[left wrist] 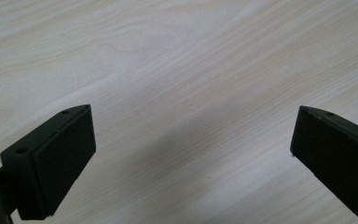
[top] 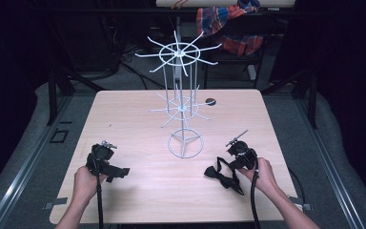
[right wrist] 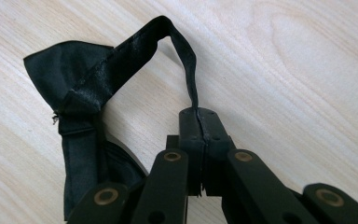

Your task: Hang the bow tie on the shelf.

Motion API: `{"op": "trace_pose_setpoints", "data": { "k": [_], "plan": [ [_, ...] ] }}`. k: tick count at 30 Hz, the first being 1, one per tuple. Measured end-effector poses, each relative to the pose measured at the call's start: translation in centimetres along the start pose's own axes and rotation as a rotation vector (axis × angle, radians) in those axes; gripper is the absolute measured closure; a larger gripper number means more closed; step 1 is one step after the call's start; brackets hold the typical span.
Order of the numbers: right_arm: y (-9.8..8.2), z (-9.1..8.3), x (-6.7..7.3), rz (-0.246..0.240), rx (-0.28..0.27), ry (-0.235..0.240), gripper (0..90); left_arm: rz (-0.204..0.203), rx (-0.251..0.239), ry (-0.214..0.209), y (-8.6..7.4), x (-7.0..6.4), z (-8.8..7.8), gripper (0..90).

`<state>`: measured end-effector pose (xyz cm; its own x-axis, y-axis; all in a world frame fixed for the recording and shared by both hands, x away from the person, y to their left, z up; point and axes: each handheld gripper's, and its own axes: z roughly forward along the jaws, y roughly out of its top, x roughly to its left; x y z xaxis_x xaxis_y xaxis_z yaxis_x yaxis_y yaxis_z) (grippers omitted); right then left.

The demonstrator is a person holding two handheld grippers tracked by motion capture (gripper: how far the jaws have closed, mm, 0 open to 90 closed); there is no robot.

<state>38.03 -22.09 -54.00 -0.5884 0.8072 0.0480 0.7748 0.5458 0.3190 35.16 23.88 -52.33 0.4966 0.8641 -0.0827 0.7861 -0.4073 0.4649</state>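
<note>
**Two grippers at the near edge, one bow tie pinched by its strap**

Table (top: 124, 114): pale wood-grain top carrying everything in the scene. I keep both hands low at its near edge, leaving the middle free around the rack.

Wire display rack (top: 181, 95): white, standing upright on a ring base at mid-table, with two tiers of radiating hooks. It sits between and beyond my two grippers, well apart from each; I judge it the likely destination for the tie, since its hooks are bare. The thin prongs of the lower tier blend into the pale wood and are hard to count.

Left gripper (top: 116, 172): held just above the tabletop at my left, jaws spread wide with nothing between them; in the left gripper view the pads (left wrist: 63, 163) frame bare wood. I judge it is kept ready to assist.

Right gripper (right wrist: 200, 122): jaws closed on the strap, tips pressed together so the band cannot slip.

Bow tie (top: 225, 177): black satin, lying on the table just left of my right gripper, its strap (right wrist: 186, 60) arching up from the knot into the jaws. Holding the strap leaves a loop that could go over a hook. The bow's lower wing is cut off behind the gripper's linkage, and any clasp on the strap cannot be made out.
</note>
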Motion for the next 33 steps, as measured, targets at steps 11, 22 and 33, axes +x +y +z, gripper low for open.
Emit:
{"op": "trace_pose_setpoints", "data": {
  "k": [11, 22, 33],
  "plan": [
    [0.1, -2.3, 0.3, 0.017, -0.091, 0.016, 90.0, 0.002, 0.005, -0.007, -0.1, 0.0, 0.0, 0.1],
    [-0.1, -4.6, 0.8, 0.021, -0.186, 0.046, 90.0, 0.005, 0.006, -0.008, 0.0, 0.0, 0.0, 0.1],
    [-0.1, -6.5, 1.3, -0.007, -0.233, 0.036, 90.0, 0.011, 0.013, -0.017, 0.0, 0.0, 0.1, 0.1]
  ]
}}
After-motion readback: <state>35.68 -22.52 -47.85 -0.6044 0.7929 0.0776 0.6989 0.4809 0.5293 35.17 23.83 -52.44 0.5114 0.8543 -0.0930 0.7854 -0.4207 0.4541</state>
